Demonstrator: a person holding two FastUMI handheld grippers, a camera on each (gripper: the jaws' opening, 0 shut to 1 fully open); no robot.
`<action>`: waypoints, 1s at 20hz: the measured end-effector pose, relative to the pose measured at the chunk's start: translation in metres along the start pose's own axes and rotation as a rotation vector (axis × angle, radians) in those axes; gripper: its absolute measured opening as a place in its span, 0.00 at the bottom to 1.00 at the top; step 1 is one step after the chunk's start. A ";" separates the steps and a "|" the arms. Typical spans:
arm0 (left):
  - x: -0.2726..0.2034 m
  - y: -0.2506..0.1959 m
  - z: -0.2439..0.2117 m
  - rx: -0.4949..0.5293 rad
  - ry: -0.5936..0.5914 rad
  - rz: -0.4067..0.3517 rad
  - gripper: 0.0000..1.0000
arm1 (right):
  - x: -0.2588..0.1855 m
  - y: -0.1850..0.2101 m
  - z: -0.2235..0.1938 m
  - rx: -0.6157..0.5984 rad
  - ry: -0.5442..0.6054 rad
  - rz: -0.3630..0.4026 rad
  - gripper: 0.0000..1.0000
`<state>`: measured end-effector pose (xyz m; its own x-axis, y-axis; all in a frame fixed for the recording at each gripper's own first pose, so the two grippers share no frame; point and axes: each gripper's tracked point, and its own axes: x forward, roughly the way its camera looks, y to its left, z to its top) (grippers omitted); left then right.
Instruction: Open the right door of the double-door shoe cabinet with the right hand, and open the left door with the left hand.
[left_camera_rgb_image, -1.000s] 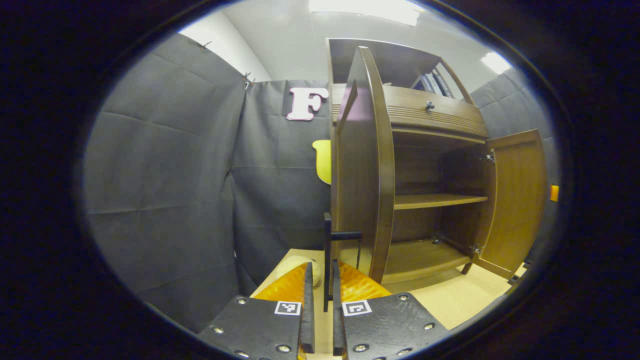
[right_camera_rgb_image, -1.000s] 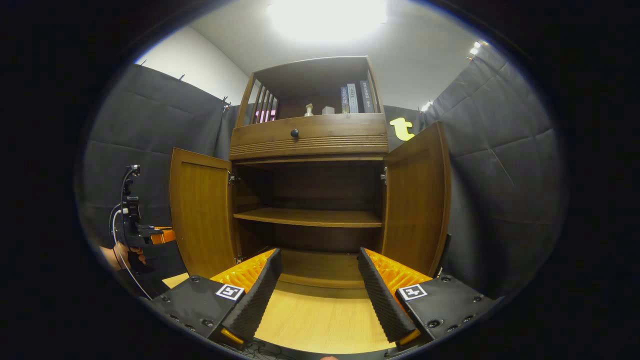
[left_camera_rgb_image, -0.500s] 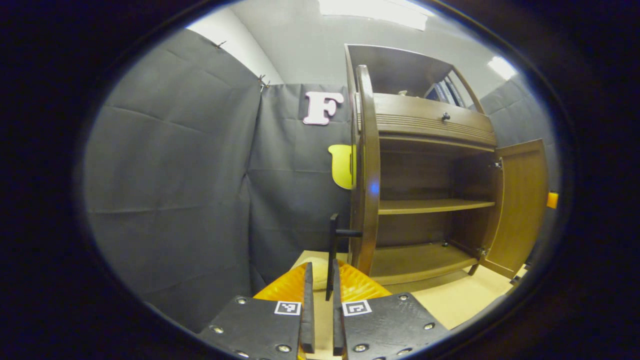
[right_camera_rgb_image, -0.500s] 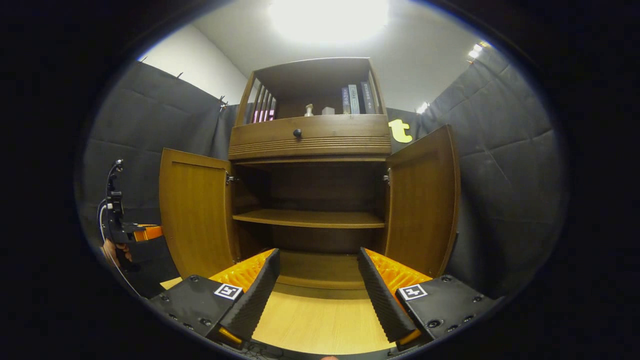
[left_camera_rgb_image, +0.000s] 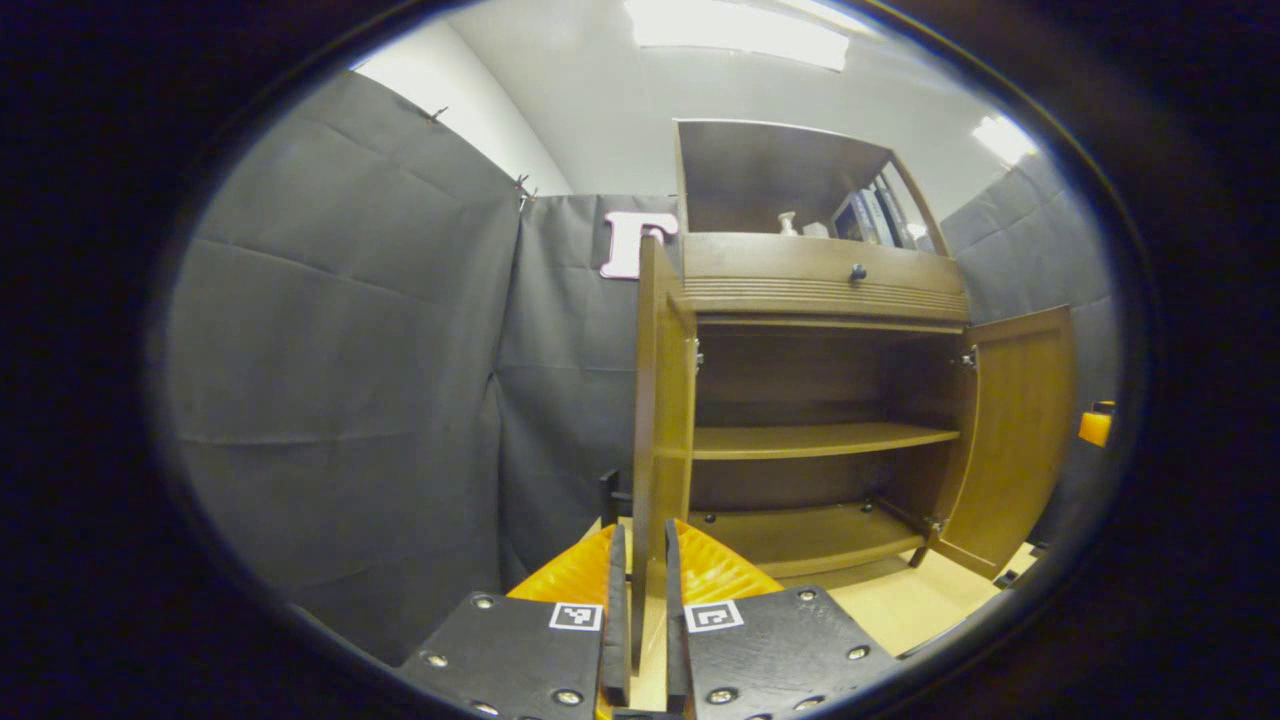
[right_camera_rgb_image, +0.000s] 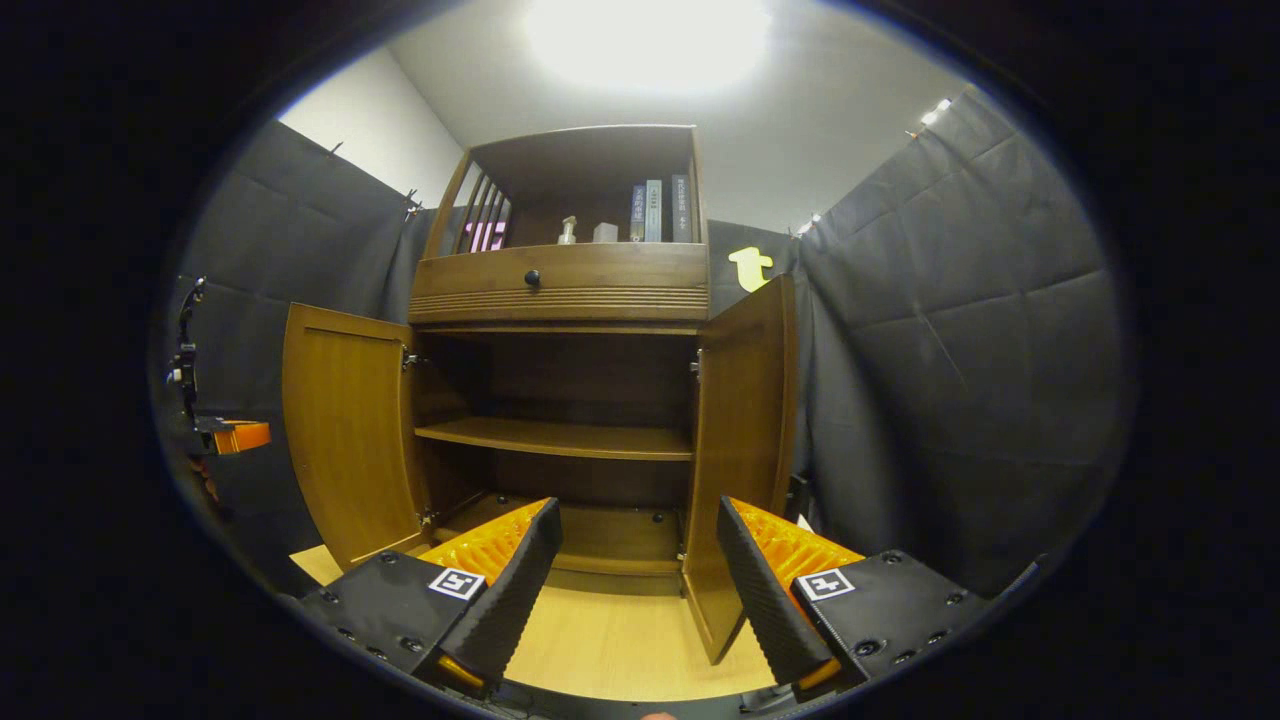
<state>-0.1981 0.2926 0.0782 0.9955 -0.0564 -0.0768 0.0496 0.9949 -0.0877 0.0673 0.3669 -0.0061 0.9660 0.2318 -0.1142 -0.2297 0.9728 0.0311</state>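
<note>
In the left gripper view, the left gripper (left_camera_rgb_image: 640, 620) is sitting at the bottom centre with its jaws nearly closed around the lower edge of the left door (left_camera_rgb_image: 660, 400), which is standing swung out edge-on in the middle of the frame; whether both fingers are pressing on it is unclear. The shoe cabinet (left_camera_rgb_image: 820, 290) is filling the centre right, with the right door (left_camera_rgb_image: 1010, 430) open at far right. In the right gripper view, the right gripper (right_camera_rgb_image: 635, 590) is hanging with its jaws wide open, holding nothing, above the wooden floor (right_camera_rgb_image: 620, 640).
</note>
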 end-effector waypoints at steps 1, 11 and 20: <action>-0.007 -0.006 0.006 0.008 -0.003 -0.006 0.18 | -0.003 -0.007 0.001 0.004 0.000 -0.008 0.98; -0.044 -0.035 0.036 0.036 -0.055 0.027 0.36 | -0.020 -0.057 0.000 0.043 0.004 -0.063 0.97; -0.058 -0.026 0.038 0.055 -0.066 0.071 0.94 | -0.025 -0.070 0.005 0.033 -0.006 -0.073 0.96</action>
<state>-0.2543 0.2729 0.1230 0.9997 0.0177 -0.0153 -0.0182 0.9994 -0.0298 0.0594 0.2931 0.0000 0.9807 0.1604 -0.1114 -0.1549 0.9863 0.0559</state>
